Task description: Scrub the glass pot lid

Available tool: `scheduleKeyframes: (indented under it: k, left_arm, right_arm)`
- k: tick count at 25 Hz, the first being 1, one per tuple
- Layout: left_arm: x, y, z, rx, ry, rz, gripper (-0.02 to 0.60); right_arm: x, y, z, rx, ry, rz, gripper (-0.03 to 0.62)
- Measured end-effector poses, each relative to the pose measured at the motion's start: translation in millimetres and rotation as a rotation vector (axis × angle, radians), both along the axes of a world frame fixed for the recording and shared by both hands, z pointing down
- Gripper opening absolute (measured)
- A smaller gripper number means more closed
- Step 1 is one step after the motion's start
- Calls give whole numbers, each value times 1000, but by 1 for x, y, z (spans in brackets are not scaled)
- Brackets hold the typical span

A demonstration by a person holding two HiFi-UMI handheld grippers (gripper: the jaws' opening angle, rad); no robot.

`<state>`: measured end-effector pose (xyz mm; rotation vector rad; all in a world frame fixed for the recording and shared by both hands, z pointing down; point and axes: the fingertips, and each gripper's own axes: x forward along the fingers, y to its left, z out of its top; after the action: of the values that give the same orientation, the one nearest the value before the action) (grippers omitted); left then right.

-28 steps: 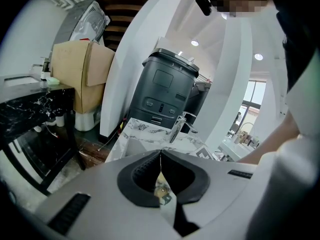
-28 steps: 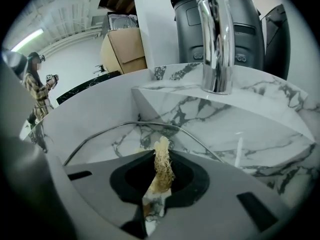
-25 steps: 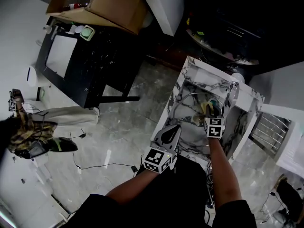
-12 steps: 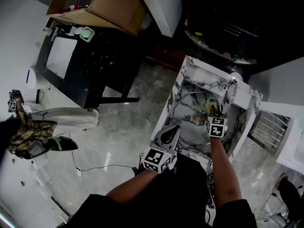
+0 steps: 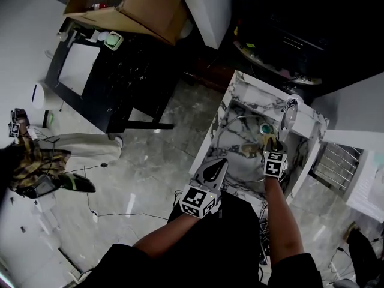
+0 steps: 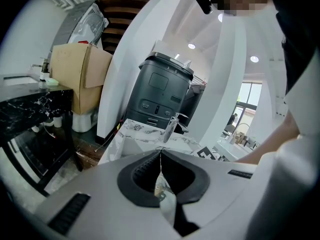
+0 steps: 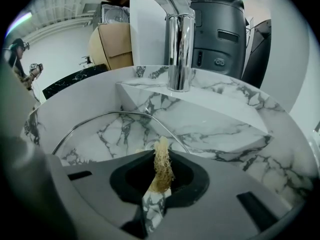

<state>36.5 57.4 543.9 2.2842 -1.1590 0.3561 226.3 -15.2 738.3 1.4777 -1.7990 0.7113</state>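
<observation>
Currently, at the far left of the head view, a cardboard box (image 5: 135, 5) sits on a black table (image 5: 114, 77); what the box holds is too small to tell. Moving right, your left gripper (image 5: 221, 162) hangs just beside the near left edge of a white marble sink (image 5: 221, 114). Its fingers (image 6: 140, 176) are pressed together with nothing between them, so it plays no part in the work at this moment. Inside the basin lies the glass lid (image 7: 112, 134), with its thin metal rim curving across the marble. Whether it lies flat or leans on the sink wall cannot be told. Further right, your right gripper (image 7: 161, 173) is clamped on a pale, fibrous scrubber (image 7: 162, 159). The scrubber's tip points down at the lid's right part, by the rim; contact with the glass cannot be confirmed. A small teal round thing (image 5: 264, 128) shows just beyond the scrubber, and what it is cannot be told. A chrome faucet (image 5: 291, 114) stands at the sink's far right. The scrubbing step looks to be in hand. Your next move likely calls for pressing the scrubber onto the glass and stroking across it. The lid may slide on the marble, so your idle left gripper could steady its rim.
</observation>
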Motion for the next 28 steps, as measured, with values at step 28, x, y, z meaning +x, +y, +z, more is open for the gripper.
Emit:
scheduleKeyframes:
  k: [28]
  left_arm:
    - [-13,32,-15,40,-15,-55,16]
  right_arm:
    - [-24,82,-2,-127,78,-248,58]
